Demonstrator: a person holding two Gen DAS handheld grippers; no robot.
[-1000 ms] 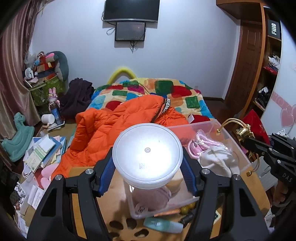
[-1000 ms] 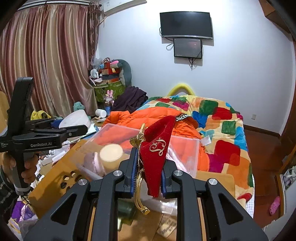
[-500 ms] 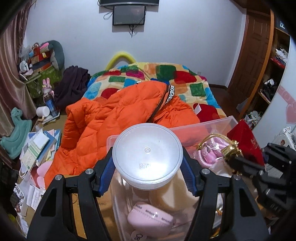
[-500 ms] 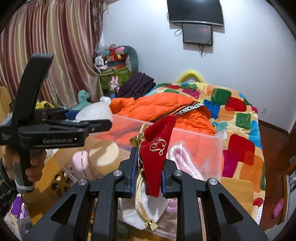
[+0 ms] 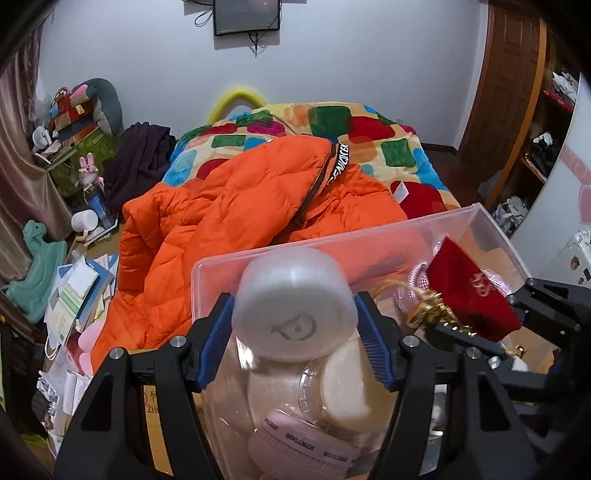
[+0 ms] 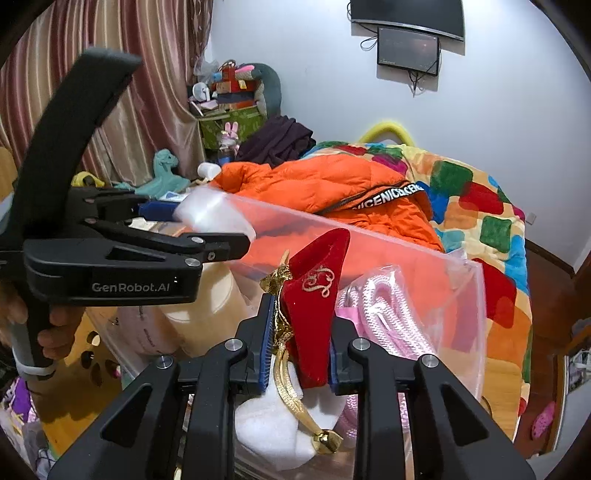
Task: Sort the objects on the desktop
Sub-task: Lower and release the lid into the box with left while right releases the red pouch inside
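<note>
Red velvet pouch (image 6: 314,306) with gold cord sits between the right gripper (image 6: 301,343) pads, whose jaws have just been opening, above the clear bin (image 6: 476,295). The left gripper (image 5: 295,341) pinches a white plastic tub (image 5: 293,302) over the same bin.

An orange jacket (image 5: 236,218) lies on a patchwork blanket (image 5: 369,136) ahead of the gripper; a screen (image 5: 246,16) hangs beyond.

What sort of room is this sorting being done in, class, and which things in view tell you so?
Most likely a lived-in bedroom: a bed with a patchwork quilt, an orange jacket thrown across it, and a wall-mounted screen facing it.
</note>
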